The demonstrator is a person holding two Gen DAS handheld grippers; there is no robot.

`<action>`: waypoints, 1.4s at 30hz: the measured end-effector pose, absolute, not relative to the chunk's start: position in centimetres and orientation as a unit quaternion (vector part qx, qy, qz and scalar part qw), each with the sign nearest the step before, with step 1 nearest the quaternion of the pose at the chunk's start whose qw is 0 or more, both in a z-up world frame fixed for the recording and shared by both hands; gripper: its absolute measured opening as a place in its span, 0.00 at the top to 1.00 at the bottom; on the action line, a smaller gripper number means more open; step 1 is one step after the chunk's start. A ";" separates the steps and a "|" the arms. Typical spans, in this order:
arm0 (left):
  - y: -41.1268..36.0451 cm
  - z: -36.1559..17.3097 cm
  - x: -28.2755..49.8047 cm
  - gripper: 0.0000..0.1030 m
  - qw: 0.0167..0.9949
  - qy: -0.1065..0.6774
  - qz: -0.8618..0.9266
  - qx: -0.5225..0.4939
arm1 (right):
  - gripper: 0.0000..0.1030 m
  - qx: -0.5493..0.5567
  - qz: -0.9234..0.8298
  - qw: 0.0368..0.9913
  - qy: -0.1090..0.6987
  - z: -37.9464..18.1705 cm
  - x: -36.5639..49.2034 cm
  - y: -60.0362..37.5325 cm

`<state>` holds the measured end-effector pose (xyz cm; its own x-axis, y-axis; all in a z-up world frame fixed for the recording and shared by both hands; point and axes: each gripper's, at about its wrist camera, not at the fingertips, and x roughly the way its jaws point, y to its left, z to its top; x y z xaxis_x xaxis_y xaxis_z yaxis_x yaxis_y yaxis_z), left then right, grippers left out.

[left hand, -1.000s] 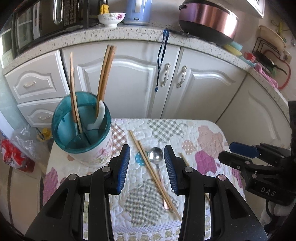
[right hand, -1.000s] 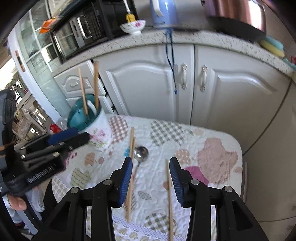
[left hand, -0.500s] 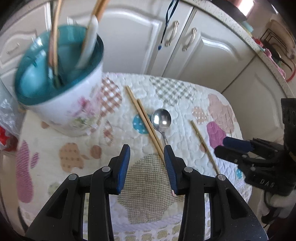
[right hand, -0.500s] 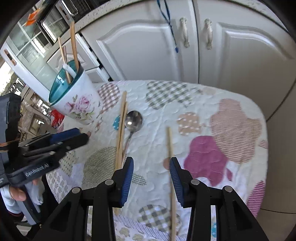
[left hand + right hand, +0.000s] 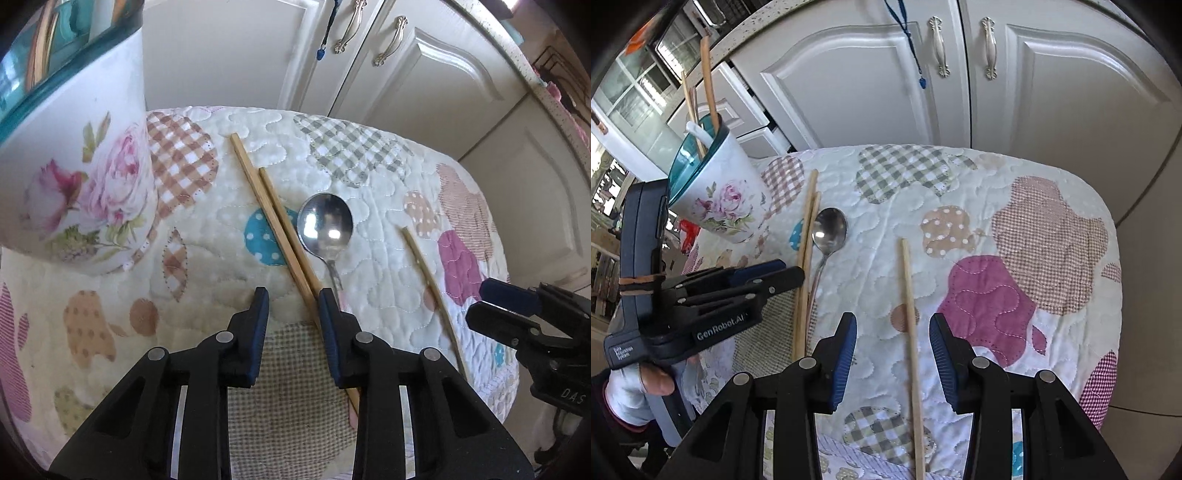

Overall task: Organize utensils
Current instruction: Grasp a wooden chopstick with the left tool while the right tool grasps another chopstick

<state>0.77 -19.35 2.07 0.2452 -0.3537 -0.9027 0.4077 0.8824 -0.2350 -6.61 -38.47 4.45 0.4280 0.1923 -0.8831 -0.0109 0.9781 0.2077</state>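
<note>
Reaching for chopsticks, we hold both claws apart: left claw (image 5: 291,295) beside the pair (image 5: 273,218), right claw (image 5: 892,326) straddling the single stick (image 5: 908,295). Next we should close, lift, then drop them into the holder (image 5: 720,192).

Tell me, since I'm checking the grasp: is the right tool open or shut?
Open: the right tool has its jaws spread either side of the single chopstick, touching nothing.

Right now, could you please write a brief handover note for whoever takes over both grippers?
Left gripper: open, empty, low over the quilted table cover, its right finger beside the pair of chopsticks.
Right gripper: open, empty, straddling the single chopstick.
Metal spoon lies just right of the pair.
Done: the floral holder already has several chopsticks and a white utensil in it.
Left: three chopsticks and the spoon go into the holder.
</note>
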 end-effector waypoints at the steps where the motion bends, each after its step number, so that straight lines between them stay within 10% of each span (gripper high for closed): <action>1: -19.4 2.1 0.8 0.74 0.789 0.565 -0.241 0.026 | 0.61 0.087 0.060 0.840 0.531 4.4 -6.6 -38.6; 10: -20.1 2.0 1.6 0.86 0.788 0.574 -0.220 0.037 | 0.61 0.086 0.062 0.835 0.540 3.5 -6.1 -38.4; 20: -15.5 2.0 -1.5 0.95 0.766 0.591 -0.253 0.018 | 0.95 0.074 0.071 0.815 0.570 1.0 -5.8 -37.7; 42: -16.3 2.3 -0.9 0.82 0.787 0.575 -0.218 0.047 | 0.94 0.031 0.073 0.814 0.576 0.3 -3.0 -35.0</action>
